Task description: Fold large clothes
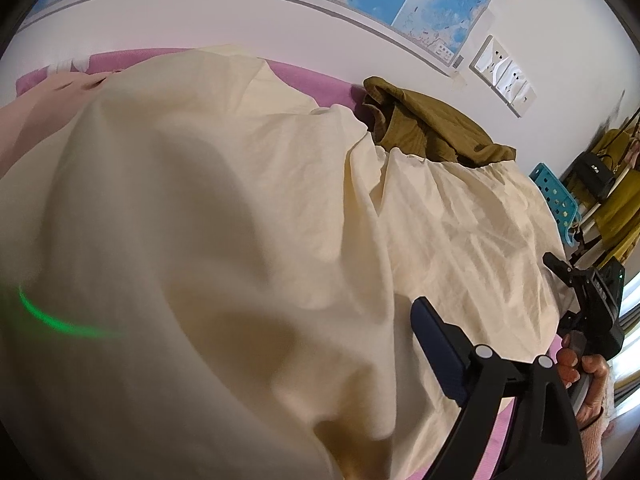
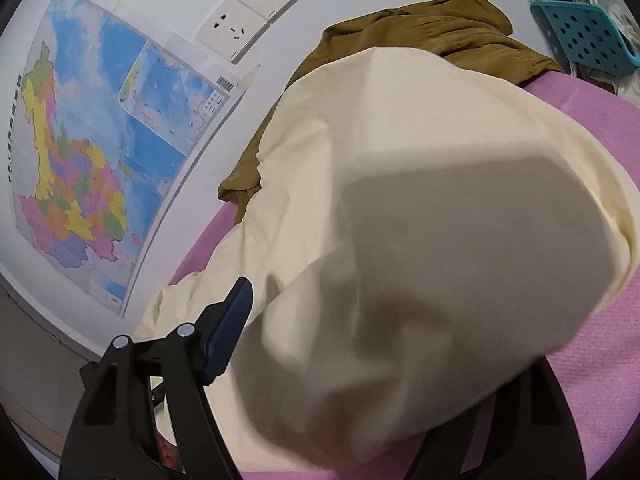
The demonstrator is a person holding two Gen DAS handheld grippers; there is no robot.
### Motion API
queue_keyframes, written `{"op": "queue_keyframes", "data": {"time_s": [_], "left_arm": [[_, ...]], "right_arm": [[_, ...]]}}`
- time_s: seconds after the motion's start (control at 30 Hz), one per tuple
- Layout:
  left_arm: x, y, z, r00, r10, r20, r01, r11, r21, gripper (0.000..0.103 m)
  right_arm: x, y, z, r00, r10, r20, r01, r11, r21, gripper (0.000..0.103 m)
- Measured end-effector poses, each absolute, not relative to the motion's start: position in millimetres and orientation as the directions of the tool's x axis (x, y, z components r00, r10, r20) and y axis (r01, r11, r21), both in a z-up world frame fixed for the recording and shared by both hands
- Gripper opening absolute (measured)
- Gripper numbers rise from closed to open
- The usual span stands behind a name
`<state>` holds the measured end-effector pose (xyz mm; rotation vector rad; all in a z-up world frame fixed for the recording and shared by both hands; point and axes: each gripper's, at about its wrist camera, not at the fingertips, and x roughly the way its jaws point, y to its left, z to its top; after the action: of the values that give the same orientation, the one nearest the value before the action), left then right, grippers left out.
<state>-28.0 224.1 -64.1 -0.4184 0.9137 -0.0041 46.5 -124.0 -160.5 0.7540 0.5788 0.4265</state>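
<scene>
A large cream garment (image 1: 248,208) lies spread over the pink bed cover (image 1: 320,84) and fills most of both views (image 2: 420,208). In the left wrist view the cloth drapes over my left gripper; only its right finger (image 1: 436,344) shows, the other is hidden under the fabric. In the right wrist view the cloth covers my right gripper; only its left finger (image 2: 228,332) shows, pressed against the fabric. The right gripper's body and the hand holding it appear at the left wrist view's right edge (image 1: 592,312).
An olive-brown garment (image 1: 432,124) lies bunched by the wall behind the cream one; it also shows in the right wrist view (image 2: 420,24). A map (image 2: 100,152) and wall sockets (image 2: 256,8) are on the wall. A blue perforated basket (image 2: 588,36) stands beyond the bed.
</scene>
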Motion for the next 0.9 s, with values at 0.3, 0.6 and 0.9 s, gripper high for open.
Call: {"op": "queue_keyframes", "data": {"time_s": [0.3,0.6,0.9], "left_arm": [[-25,225,-61,0.614,-0.135,-0.778,-0.187,0.932,-0.309,0.062],[-17,226,-64,0.597,-0.136,-0.790,-0.203,0.928,-0.313,0.073],[-17,225,-60,0.601,-0.138,-0.787,-0.187,0.934,-0.306,0.050]], "right_arm": [[51,-129,-162,0.741,0.568,-0.360,-0.175,0.680,0.712,0.036],[62,-118,-163,0.708,0.590,-0.388,-0.199,0.694,0.692,0.044],[58,-116,-158,0.696,0.608,-0.383,-0.226,0.691,0.686,0.027]]}}
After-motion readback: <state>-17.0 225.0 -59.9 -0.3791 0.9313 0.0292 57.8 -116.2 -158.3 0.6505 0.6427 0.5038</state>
